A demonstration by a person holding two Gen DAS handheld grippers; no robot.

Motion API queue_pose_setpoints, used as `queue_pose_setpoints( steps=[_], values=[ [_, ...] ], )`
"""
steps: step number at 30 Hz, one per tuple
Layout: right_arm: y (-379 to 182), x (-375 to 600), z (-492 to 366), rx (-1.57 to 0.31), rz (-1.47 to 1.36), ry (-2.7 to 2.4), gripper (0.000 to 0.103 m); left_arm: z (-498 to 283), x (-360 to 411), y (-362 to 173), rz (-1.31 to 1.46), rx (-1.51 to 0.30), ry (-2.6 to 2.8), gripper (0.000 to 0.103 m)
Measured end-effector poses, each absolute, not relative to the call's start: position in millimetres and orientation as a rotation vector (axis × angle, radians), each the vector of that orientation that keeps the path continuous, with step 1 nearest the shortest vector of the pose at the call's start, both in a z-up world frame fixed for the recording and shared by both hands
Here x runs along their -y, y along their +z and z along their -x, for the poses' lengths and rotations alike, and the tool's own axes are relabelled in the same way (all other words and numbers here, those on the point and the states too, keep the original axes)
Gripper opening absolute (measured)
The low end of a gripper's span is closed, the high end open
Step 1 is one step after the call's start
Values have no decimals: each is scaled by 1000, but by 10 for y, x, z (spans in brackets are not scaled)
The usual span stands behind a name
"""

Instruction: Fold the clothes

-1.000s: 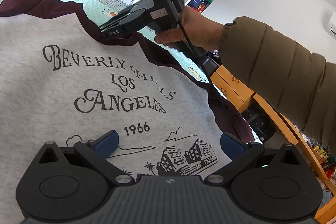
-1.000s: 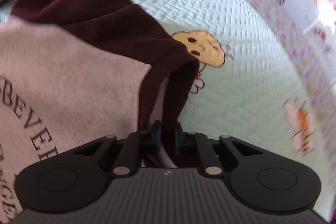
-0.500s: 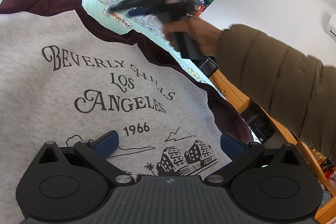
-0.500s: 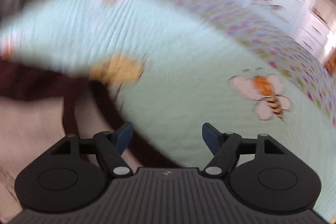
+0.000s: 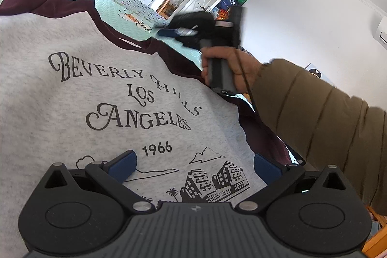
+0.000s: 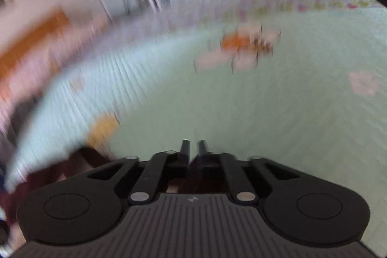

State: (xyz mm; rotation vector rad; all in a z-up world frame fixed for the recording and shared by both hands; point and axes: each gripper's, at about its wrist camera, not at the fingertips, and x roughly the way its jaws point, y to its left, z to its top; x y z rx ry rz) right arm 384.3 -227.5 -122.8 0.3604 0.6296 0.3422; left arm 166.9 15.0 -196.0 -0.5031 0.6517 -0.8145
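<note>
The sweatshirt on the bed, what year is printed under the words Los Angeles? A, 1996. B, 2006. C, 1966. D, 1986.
C: the grey front of the sweatshirt shows 1966 printed just below "Los Angeles", above the drawn skyline, in the left wrist view.

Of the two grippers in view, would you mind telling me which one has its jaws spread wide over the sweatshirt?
The left gripper: its blue pads stand far apart above the grey sweatshirt. The right gripper has its fingers nearly together, over the bedspread.
</note>
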Motion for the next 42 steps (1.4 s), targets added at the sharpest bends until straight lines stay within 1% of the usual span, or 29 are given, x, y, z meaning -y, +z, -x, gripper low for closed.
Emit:
queue_pose_setpoints(
  steps=[1,3,5,8,9,10,11,12,13,14,17,18,19,20,21,23,25,26,27,28,30,32,34,36,40,42],
  values=[
    [-1156,2304,-3779,-597,-350,347,52,-1668,-152,-1960,503,-652,-815,102],
    [-1040,2301,-3686,-586,-251,324,75,-1665,-152,-1961,502,-651,-814,102],
    [-1049,2247,-3676,-659,-91,337,78,-1663,-149,-1961,501,-651,-814,102],
    [-1241,2227,-3757,-786,58,299,78,-1666,-139,-1959,500,-651,-813,102],
    [-1334,2221,-3817,-825,91,280,74,-1666,-139,-1959,500,-651,-813,102],
    [-1424,2230,-3816,-859,94,280,66,-1667,-139,-1958,500,-651,-813,102],
    [-1445,2229,-3766,-861,83,296,62,-1667,-139,-1957,501,-651,-814,102],
    [-1433,2218,-3708,-849,73,314,48,-1668,-141,-1956,502,-651,-814,102],
    [-1412,2199,-3678,-835,68,335,24,-1668,-143,-1956,503,-651,-814,102],
    [-1380,2161,-3655,-815,91,335,15,-1668,-144,-1957,503,-651,-815,102],
    [-1353,1982,-3569,-721,339,220,14,-1670,-149,-1956,504,-651,-815,102],
    [-1402,1998,-3622,-729,375,167,8,-1673,-152,-1957,505,-651,-816,102],
    [-1471,2053,-3717,-758,377,110,8,-1675,-154,-1957,506,-651,-816,102],
    [-1530,2150,-3806,-808,313,104,9,-1678,-158,-1959,508,-651,-818,102],
    [-1517,2258,-3830,-813,224,121,10,-1680,-162,-1961,511,-651,-819,102],
    [-1352,2460,-3731,-743,66,144,18,-1687,-171,-1966,517,-650,-821,102],
    [-1145,2654,-3470,-640,-44,136,41,-1686,-176,-1967,519,-649,-822,102],
    [-1050,2759,-3299,-592,-80,130,48,-1685,-177,-1968,520,-649,-822,102],
    [-975,2876,-3110,-555,-112,121,63,-1683,-176,-1968,520,-648,-822,102],
    [-908,2998,-2914,-524,-143,112,71,-1681,-175,-1966,519,-648,-821,102],
    [-785,3250,-2485,-479,-225,84,74,-1676,-169,-1964,515,-648,-820,102],
    [-746,3556,-1964,-438,-367,70,78,-1670,-166,-1961,511,-648,-817,102],
    [-791,3800,-1481,-414,-535,63,84,-1665,-162,-1959,508,-647,-815,102],
    [-891,3950,-1031,-390,-648,59,85,-1663,-162,-1958,507,-647,-814,102],
    [-1065,4256,-245,-304,-726,-117,86,-1662,-166,-1959,509,-647,-813,102],
    [-1183,4508,-8,-286,-779,-221,89,-1664,-164,-1958,509,-647,-812,102]
  ],
)
